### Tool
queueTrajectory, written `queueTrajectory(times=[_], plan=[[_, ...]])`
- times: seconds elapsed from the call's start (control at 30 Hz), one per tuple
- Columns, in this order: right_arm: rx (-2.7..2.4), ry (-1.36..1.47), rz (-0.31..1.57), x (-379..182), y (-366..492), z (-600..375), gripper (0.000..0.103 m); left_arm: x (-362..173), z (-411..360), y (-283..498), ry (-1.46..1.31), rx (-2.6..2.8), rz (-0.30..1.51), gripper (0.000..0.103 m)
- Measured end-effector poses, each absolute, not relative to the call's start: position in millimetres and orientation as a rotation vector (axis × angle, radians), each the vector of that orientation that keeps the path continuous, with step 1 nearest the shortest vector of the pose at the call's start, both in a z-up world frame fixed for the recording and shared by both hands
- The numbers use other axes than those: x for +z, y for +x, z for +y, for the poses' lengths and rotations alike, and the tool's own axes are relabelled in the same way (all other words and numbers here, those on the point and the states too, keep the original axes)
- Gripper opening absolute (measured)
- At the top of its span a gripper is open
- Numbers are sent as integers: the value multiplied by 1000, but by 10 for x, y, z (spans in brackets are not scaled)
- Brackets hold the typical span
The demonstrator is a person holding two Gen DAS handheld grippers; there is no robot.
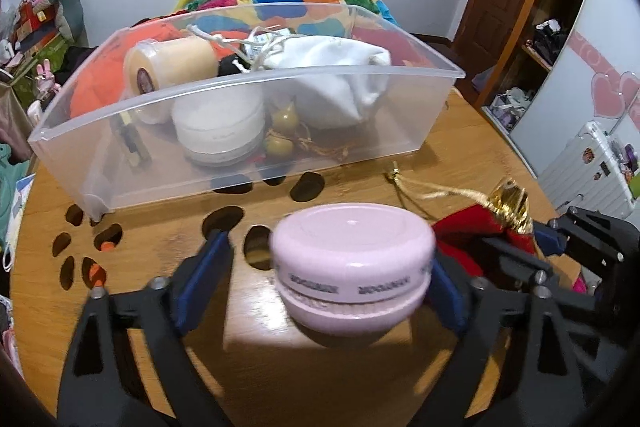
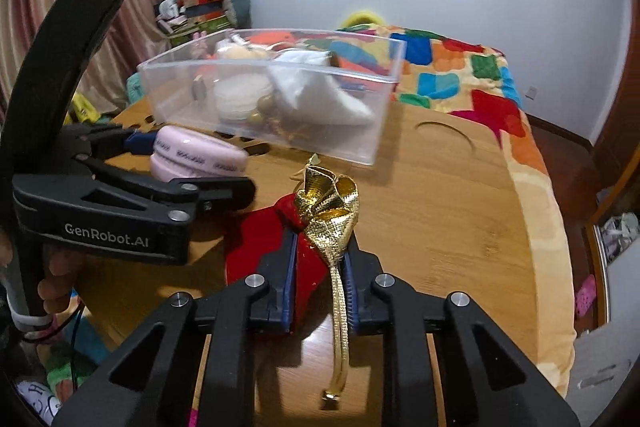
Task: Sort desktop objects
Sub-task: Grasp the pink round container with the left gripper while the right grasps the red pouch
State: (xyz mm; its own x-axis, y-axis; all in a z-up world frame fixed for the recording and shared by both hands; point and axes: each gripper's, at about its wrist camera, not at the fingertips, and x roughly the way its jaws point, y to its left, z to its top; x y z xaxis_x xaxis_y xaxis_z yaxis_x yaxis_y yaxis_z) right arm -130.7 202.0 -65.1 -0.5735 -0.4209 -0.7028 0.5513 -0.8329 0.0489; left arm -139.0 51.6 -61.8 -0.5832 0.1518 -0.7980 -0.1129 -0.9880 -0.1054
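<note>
Left gripper (image 1: 326,291) has its 2 blue-padded fingers spread wide around a round pink plastic case (image 1: 352,269), the right pad against its side and the left pad (image 1: 204,281) standing apart from it; the case sits on the wooden desk (image 1: 360,367) near its front edge, just behind a row of dark oval cut-outs. Behind it, toward the desk's far edge, stands a clear plastic bin (image 1: 240,99) holding a white drawstring pouch (image 1: 340,79), a white round jar (image 1: 220,131) and a cream tape roll (image 1: 172,65). Right gripper (image 2: 320,263), just beside the left one, is clamped tight on a red velvet pouch with a gold ribbon top (image 2: 280,247), its gold cord trailing back between the fingers.
</note>
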Motion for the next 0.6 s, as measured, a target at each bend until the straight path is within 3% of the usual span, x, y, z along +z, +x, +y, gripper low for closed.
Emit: queueTrajectory(times=[0.1, 0.6], plan=[[-2398, 999, 204, -611, -1335, 2134, 18, -635, 534, -1404, -1359, 2659, -88, 62], [-2406, 937, 227, -402, -1299, 2030, 17, -542, 434, -1200, -1287, 2771, -72, 62]])
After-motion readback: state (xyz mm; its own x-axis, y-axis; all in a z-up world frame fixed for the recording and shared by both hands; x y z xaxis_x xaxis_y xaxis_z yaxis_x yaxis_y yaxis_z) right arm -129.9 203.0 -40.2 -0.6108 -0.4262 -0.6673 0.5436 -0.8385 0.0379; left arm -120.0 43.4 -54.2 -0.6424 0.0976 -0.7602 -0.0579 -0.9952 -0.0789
